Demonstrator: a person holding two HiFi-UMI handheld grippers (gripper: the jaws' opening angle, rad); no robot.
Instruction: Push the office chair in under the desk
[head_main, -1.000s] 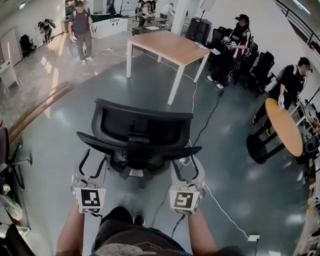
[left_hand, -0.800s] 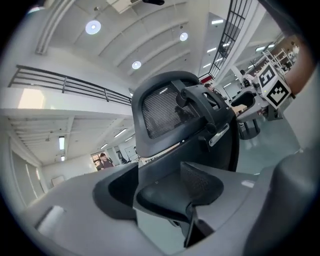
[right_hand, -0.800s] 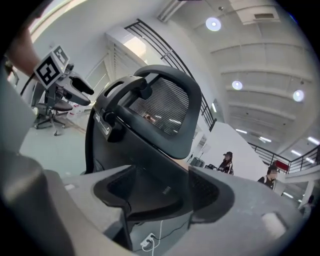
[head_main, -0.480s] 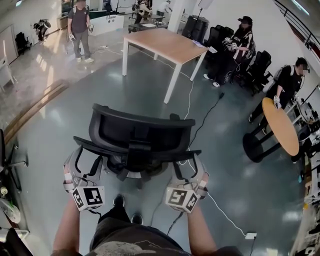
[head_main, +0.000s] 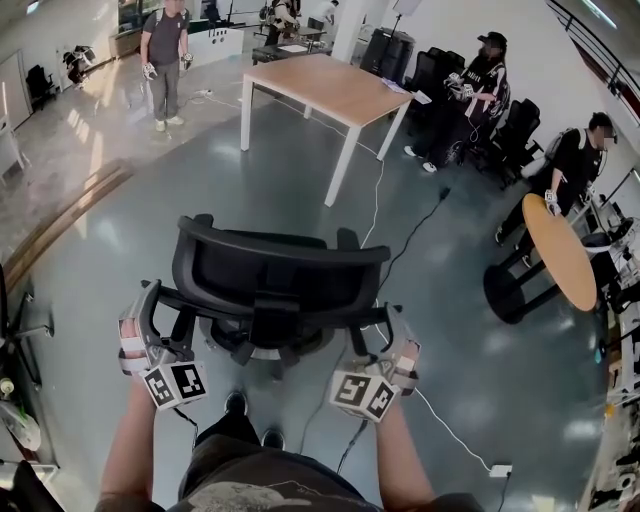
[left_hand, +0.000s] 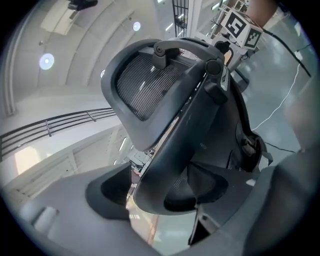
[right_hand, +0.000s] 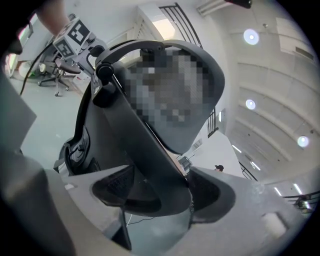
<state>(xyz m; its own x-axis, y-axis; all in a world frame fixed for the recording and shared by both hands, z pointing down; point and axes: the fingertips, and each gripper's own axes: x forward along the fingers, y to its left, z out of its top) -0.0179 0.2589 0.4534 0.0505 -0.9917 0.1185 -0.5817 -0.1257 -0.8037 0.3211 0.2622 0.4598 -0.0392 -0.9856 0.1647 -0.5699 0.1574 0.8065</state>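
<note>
A black office chair (head_main: 270, 270) stands on the grey floor in the head view, its back toward me. The wooden desk (head_main: 335, 88) with white legs is several steps beyond it. My left gripper (head_main: 163, 322) is at the chair's left armrest (left_hand: 175, 150), which lies between its jaws; they are opening, and a gap shows beside one pad. My right gripper (head_main: 378, 335) straddles the right armrest (right_hand: 145, 150) with its jaws wide, and the pads do not visibly press on it. The chair's mesh back (left_hand: 145, 85) fills the left gripper view.
A white cable (head_main: 440, 415) runs across the floor at my right to a plug block (head_main: 497, 470). A round wooden table (head_main: 565, 250) stands at the right. People stand by the dark chairs (head_main: 520, 130) at the back right, and one person (head_main: 165, 50) at the back left.
Both grippers came forward from behind the chair and now straddle its armrests. Their jaws have widened. The desk sits slightly nearer in the head view.
</note>
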